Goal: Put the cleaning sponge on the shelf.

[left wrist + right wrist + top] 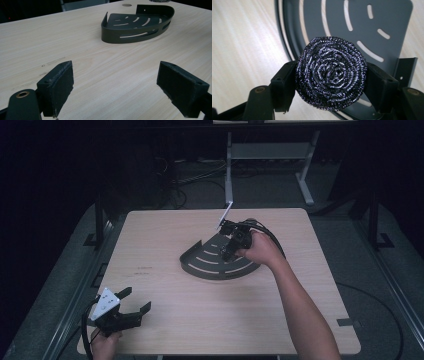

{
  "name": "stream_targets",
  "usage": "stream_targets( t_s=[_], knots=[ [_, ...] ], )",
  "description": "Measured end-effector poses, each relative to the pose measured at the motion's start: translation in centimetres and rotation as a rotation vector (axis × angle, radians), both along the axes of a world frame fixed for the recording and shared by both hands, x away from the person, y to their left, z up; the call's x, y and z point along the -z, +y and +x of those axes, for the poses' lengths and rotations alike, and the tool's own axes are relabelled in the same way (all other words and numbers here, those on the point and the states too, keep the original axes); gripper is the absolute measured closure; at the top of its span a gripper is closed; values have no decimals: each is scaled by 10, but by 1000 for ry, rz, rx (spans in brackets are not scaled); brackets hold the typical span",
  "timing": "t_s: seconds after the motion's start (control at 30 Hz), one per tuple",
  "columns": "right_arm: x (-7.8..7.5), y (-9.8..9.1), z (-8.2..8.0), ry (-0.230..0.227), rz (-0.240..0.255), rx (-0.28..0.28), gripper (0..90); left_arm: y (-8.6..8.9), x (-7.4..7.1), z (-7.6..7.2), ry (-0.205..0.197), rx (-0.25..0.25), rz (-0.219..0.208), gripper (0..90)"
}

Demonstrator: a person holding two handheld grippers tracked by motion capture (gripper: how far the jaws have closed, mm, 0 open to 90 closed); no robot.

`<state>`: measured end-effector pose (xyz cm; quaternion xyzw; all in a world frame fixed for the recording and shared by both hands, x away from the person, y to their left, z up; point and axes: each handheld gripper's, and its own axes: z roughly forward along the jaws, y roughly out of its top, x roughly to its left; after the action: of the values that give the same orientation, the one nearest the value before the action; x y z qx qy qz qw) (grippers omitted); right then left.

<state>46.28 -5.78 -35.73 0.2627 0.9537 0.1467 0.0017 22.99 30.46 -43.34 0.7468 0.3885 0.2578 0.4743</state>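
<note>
Right claw (331, 82) is clamped tight on a steel wool scourer (331, 73), pads squeezing it from both sides, and it hangs just above the dark corner caddy (387, 15), over the slotted floor near the curved front wall. Looks like the job is dropping the scourer into the caddy, so: keep the grip firm w/o crushing more, centre it over the floor well inside the rim, lower till it nearly rests, then open. Don't let go high up, since it's light & springy and will prob. bounce or roll over the low wall. Watch for the wire coils snagging on the pads at release; pull straight up after. Caddy sits loose mid-desk (165, 320), so avoid nudging its rim. Left claw (136, 301) idles wide open, holding nothing, at the near left desk corner, well apart.
</note>
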Motion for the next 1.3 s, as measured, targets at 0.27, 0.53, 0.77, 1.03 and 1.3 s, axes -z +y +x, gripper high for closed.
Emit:
stream_targets(
  t_s=[0.27,0.53,0.77,1.03,1.3],
  knots=[
    [9,4,6,5,-10,12,311,-1,0,0,-1,4,3,133],
    [16,2,13,12,4,42,308,0,0,-1,-3,2,6,133],
    [22,0,19,18,11,65,308,-1,0,-1,-6,2,10,133],
    [33,4,24,14,6,84,308,-2,0,-1,-7,4,8,133],
    [53,13,26,39,-22,90,308,-1,-1,-1,-8,3,6,133]
  ],
)
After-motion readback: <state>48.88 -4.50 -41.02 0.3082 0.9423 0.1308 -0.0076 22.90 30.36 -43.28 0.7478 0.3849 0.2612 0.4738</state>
